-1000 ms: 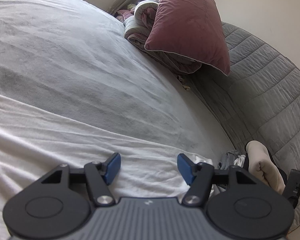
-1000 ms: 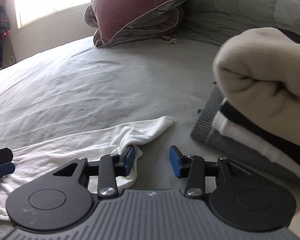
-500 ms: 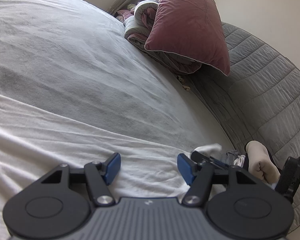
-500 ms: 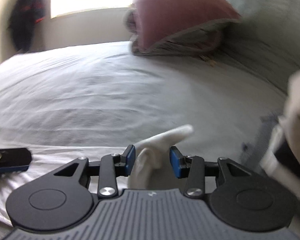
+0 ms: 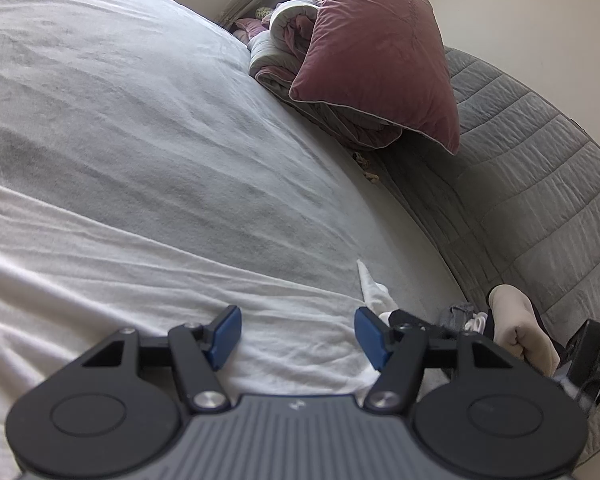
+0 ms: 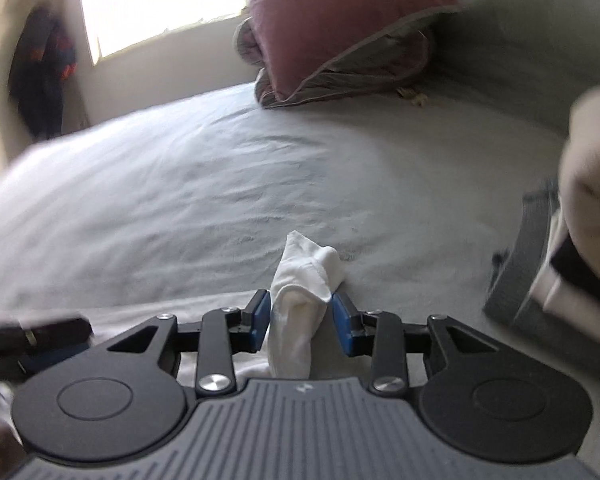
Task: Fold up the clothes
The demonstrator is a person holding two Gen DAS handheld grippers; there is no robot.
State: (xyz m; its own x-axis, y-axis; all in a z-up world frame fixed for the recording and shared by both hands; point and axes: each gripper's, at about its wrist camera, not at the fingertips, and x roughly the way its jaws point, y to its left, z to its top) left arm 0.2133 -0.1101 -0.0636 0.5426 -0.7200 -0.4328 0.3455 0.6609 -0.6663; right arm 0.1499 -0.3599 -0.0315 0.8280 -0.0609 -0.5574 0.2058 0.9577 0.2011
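Note:
A white garment [image 5: 140, 276] lies spread flat across the near part of the grey bed. My left gripper [image 5: 298, 332] is open and empty, low over the garment's right part. My right gripper [image 6: 300, 320] is shut on a bunched corner of the white garment [image 6: 304, 276], which stands up between the blue pads and is lifted off the bed. That raised corner [image 5: 374, 292] also shows in the left wrist view, with the right gripper [image 5: 404, 318] just behind my left gripper's right finger.
A stack of folded clothes [image 6: 568, 256] topped by a cream roll [image 5: 520, 326] sits at the right. A maroon pillow [image 5: 380, 60] rests on a bundled quilt at the bed's far side. A grey quilted headboard [image 5: 540, 168] runs along the right.
My right gripper moved left onto the garment's corner, closed on it and lifted it. The left gripper has stayed in place, open.

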